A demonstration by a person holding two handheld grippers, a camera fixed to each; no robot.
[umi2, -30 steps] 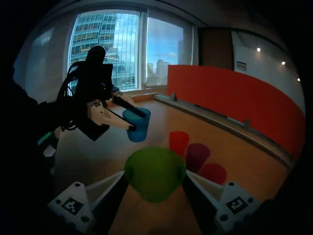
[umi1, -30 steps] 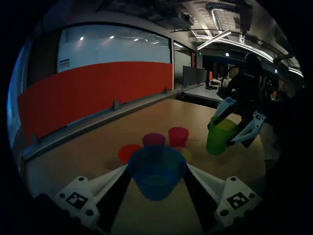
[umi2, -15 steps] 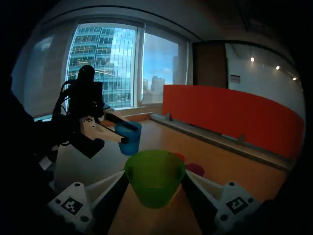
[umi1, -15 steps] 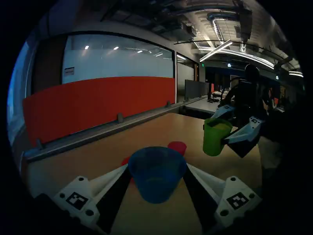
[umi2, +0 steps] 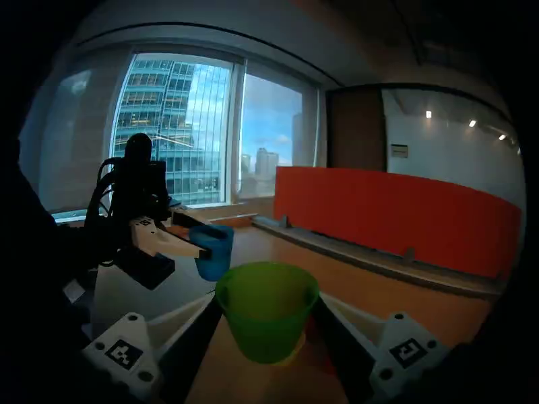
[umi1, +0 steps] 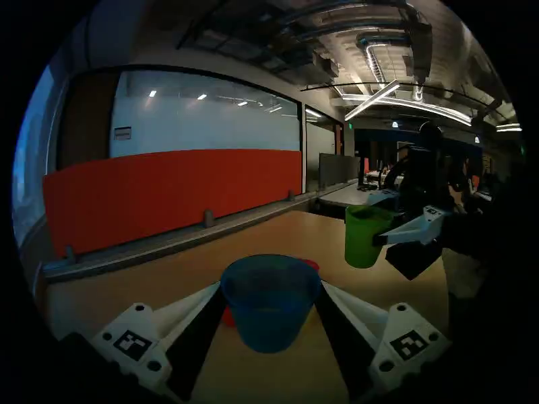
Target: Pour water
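The left gripper (umi1: 270, 289) held a blue cup (umi1: 271, 306) clamped between its two fingers. The cup sat upright right at the fingertips, its open mouth facing up, raised clear of the wooden table (umi1: 162, 283) below. Ahead and to that gripper's right, at about the same height, the right gripper (umi1: 369, 223) carried a green cup (umi1: 361, 239). It too was pinched from both sides and stood roughly upright, and the two cups were near each other but apart. In the right gripper view the green cup (umi2: 267, 323) sat in the gap between the near fingers, both of them pressing on its wall. The blue cup (umi2: 213, 254) hung ahead and to the left of it in the left gripper (umi2: 206, 241), not touching it. Whether either cup held water could not be told, as the insides were too dark. Below and just beyond the blue cup, on the table, a red cup (umi1: 310, 264) peeked out past its rim, with another patch of red low at its left side. Beyond the table, ahead of the left gripper, an orange partition (umi1: 168, 192) ran under a pale wall, and long ceiling lights (umi1: 381, 94) curved overhead. Ahead of the right gripper stood tall windows (umi2: 175, 135) with towers outside.
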